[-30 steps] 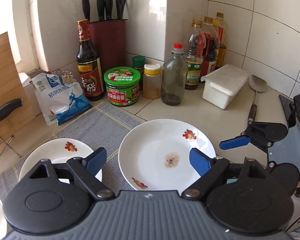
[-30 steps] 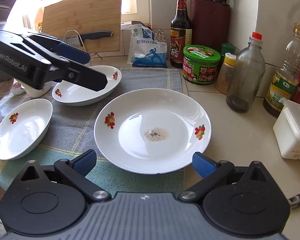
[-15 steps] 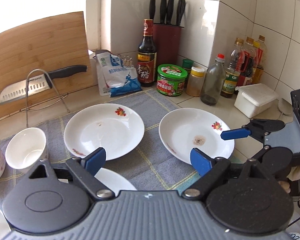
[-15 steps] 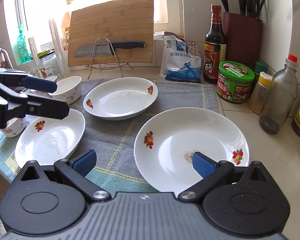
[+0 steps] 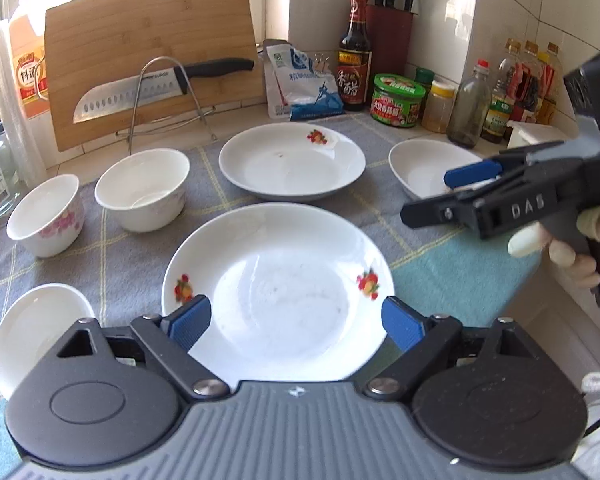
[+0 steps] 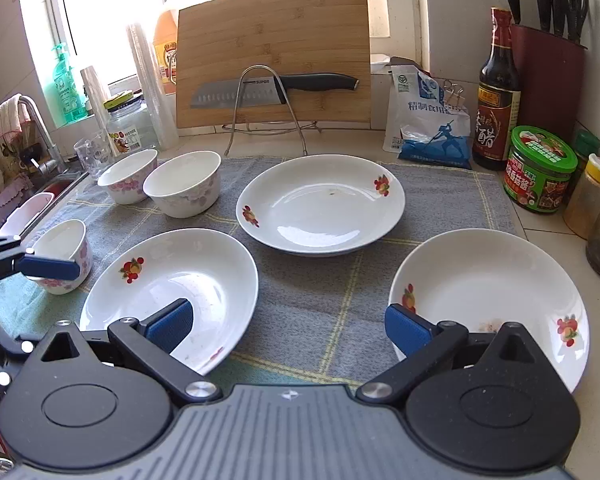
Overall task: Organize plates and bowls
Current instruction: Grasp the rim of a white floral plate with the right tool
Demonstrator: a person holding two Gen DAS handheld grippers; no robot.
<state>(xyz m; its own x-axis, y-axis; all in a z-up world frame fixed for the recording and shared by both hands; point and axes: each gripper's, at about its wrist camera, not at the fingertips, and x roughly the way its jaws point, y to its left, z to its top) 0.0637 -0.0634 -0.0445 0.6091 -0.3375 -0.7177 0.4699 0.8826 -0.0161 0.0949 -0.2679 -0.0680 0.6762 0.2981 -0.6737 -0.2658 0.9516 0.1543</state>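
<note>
Since the earlier frame, the left claw (image 5: 296, 322) had swung from the right-edge plate (image 6: 488, 296) to the near plate (image 5: 278, 292), jaws opening, empty. The right claw (image 6: 286, 324), spread and empty, hovered between both plates. A bowl (image 5: 36, 332) at the left edge was cut off, perhaps tilted.

Left gripper (image 5: 296, 322) swung from stained plate (image 6: 488, 304) to near plate (image 5: 278, 292).
</note>
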